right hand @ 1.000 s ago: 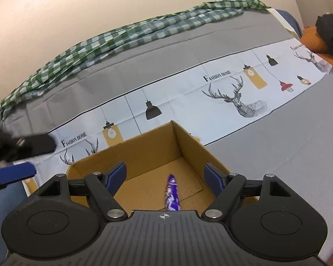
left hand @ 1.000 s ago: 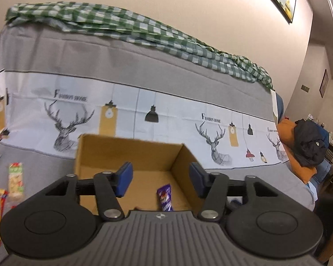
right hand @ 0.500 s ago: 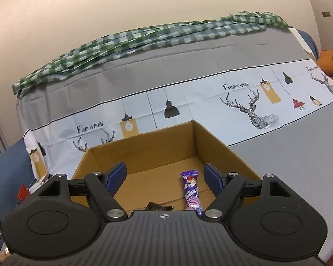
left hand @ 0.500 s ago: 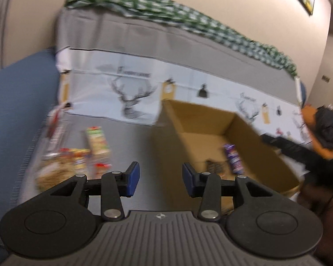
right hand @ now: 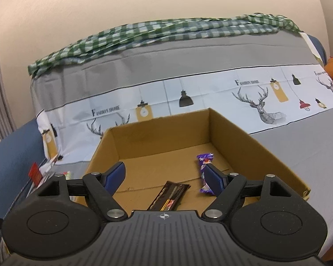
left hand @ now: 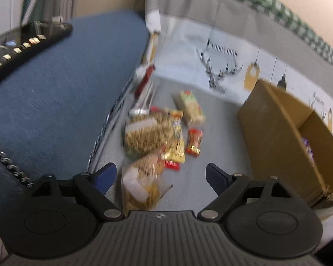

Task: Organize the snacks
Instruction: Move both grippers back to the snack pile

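A pile of snack packets (left hand: 153, 133) lies on the grey sofa cover, left of the cardboard box (left hand: 284, 141). A clear bag of golden snacks (left hand: 142, 184) lies nearest. My left gripper (left hand: 161, 177) is open and empty above the pile; the view is blurred. My right gripper (right hand: 164, 175) is open and empty over the box (right hand: 250, 139). Inside lie a purple candy bar (right hand: 203, 168) and a dark brown bar (right hand: 168, 196).
A blue sofa arm (left hand: 62, 93) rises left of the pile, with a dark remote-like object (left hand: 26, 46) on it. The printed deer cover (right hand: 255, 97) and a green checked cloth (right hand: 166, 33) drape the backrest. More packets (right hand: 35, 173) show left of the box.
My left gripper has swung left from the box to over the snack pile and opened wider. My right gripper has drawn back slightly; the dark bar now shows in the box.
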`<state>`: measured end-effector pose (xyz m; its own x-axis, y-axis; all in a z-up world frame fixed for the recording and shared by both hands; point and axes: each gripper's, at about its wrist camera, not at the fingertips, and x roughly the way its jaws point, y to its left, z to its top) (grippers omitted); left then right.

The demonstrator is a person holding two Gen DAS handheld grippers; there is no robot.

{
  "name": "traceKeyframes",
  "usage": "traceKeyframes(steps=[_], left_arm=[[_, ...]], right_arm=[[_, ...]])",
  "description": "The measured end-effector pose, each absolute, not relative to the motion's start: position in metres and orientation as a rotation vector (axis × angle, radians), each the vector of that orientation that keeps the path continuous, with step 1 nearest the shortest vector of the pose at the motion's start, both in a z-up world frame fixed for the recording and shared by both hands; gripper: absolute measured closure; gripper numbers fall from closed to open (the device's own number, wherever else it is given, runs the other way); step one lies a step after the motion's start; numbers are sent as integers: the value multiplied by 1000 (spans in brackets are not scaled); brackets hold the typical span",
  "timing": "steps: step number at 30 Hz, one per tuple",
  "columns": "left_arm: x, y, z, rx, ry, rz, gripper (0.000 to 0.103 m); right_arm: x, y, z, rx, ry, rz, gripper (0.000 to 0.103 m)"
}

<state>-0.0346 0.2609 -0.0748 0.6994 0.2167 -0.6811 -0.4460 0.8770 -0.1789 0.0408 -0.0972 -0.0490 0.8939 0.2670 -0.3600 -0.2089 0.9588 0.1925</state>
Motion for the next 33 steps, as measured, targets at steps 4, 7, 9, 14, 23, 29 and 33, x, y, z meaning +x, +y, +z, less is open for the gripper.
traceKeyframes(steps=[4,7,9,14,23,29,33], left_arm=[[-23,259,-82,-309,778,393,13],[-17,262,-88,-325,827,407,17],[-12,268,-95,-357,860,413,24],[-14,285,-105,-457,899,440,45],[-29,270,-87,-433,763,284,58],[-20,277,-97,-497,844,275,57],[-16,286,-104,-562,890,281,56]], right_arm=[[38,-86,-53,111,398,264,23],[37,-81,-55,104,405,264,23],[36,-78,-56,105,411,262,23],[33,-73,-56,95,414,276,21],[33,-69,-58,82,417,295,21],[35,-65,-59,82,413,309,21],[30,-57,-57,46,382,338,24]])
